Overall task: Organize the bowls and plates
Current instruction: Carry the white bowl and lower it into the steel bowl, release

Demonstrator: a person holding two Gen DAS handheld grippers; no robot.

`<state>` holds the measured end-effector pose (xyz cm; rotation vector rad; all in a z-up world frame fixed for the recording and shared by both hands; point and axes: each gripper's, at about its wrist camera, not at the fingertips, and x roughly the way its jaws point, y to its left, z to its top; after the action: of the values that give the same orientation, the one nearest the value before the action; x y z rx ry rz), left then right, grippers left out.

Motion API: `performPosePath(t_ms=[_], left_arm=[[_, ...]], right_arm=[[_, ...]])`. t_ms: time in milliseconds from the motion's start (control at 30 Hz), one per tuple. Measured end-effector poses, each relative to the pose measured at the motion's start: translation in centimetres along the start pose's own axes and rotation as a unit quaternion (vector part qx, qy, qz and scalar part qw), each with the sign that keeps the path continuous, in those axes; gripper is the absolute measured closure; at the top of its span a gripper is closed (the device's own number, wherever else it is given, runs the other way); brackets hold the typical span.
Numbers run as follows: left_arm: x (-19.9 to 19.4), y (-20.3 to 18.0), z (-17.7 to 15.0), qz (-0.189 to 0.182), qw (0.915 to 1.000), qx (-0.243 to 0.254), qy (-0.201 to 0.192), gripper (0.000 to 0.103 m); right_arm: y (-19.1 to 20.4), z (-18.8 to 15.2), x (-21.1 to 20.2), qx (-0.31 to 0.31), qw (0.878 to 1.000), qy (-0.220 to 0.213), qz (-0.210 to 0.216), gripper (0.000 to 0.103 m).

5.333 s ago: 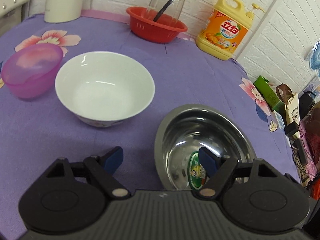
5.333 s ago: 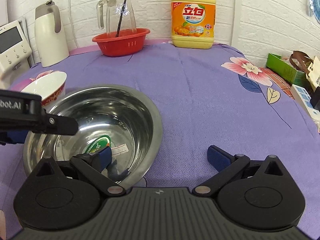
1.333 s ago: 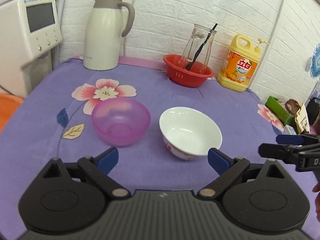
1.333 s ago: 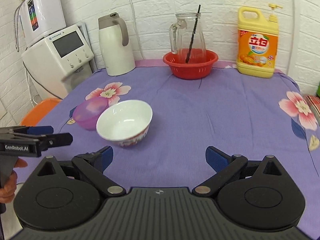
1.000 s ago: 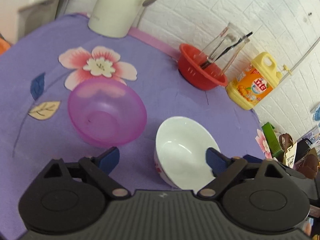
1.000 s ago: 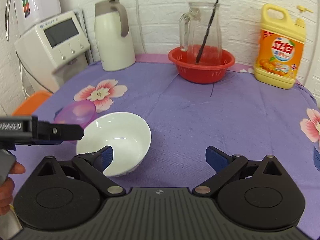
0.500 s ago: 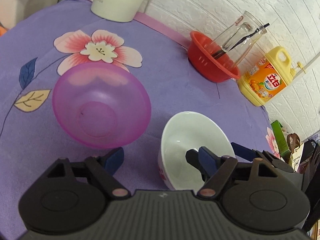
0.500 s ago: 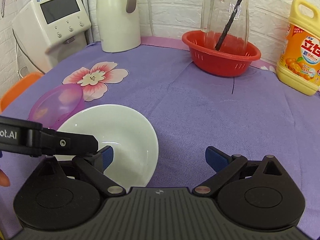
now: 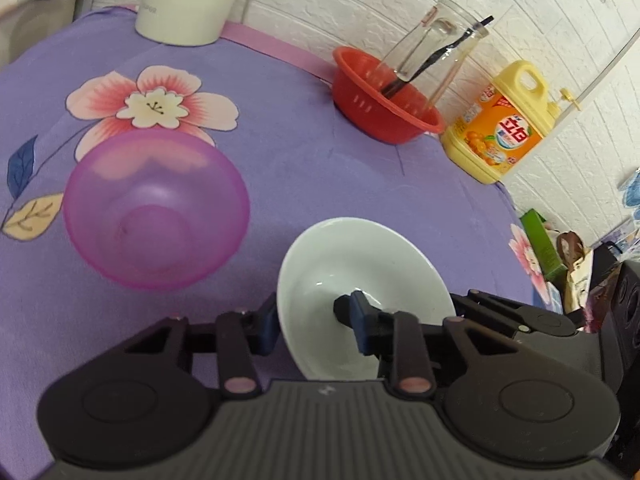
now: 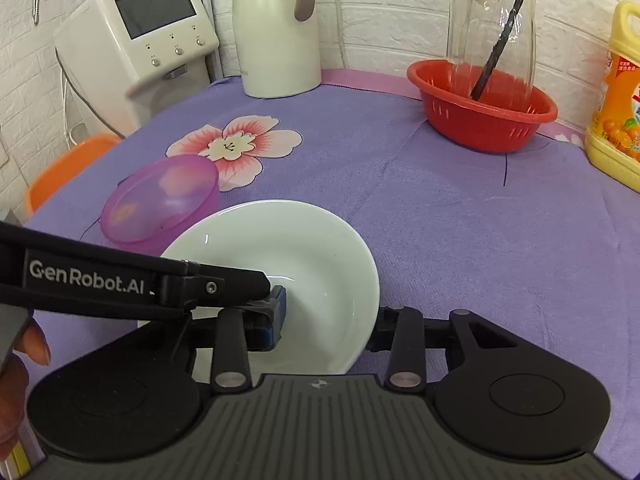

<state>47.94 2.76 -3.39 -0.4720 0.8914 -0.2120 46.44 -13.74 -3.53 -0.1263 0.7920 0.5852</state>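
A white bowl [image 9: 360,268] stands on the purple cloth; it also shows in the right wrist view [image 10: 280,248]. My left gripper [image 9: 312,324] is shut on its left rim, one finger inside, one outside. My right gripper [image 10: 326,330] is shut on its right rim the same way. The left gripper's arm crosses the right wrist view [image 10: 120,284]. A pink translucent bowl [image 9: 154,210] stands empty just left of the white bowl, also in the right wrist view [image 10: 160,200].
A red basket [image 10: 480,114] with a glass jug [image 10: 492,28] stands at the back, a yellow detergent bottle [image 9: 504,124] to its right. A white thermos [image 10: 276,28] and a water dispenser [image 10: 136,32] are back left. The table's edge runs along the right [image 9: 520,240].
Both grippers have moved in on the white bowl and closed on its rim from opposite sides. The steel bowl seen earlier is out of view.
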Motion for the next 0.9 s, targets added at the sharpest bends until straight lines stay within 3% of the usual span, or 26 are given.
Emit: performPosePath(t_ms=[367,633,900], left_arm=[[-7.0,-3.7,-5.7,-0.034,0.9992,0.021,-0.007,0.075],[-12.4,-7.6,-13.4,-0.075,0.9955,0.057,-0.001,0.075],[-14.2,-9.2,-19.9,-0.088,0.993,0.076,0.017,0.075]], right_arm=[[2.4,-3.5,-8.6,0.013,1.0,-0.01,-0.022,0.035],[4.4,-9.9,-17.2,0.028,0.997,-0.028,-0.061,0.035],[5.5,-16.2,-21.1,0.055,0.994,-0.03,-0.084,0.035]])
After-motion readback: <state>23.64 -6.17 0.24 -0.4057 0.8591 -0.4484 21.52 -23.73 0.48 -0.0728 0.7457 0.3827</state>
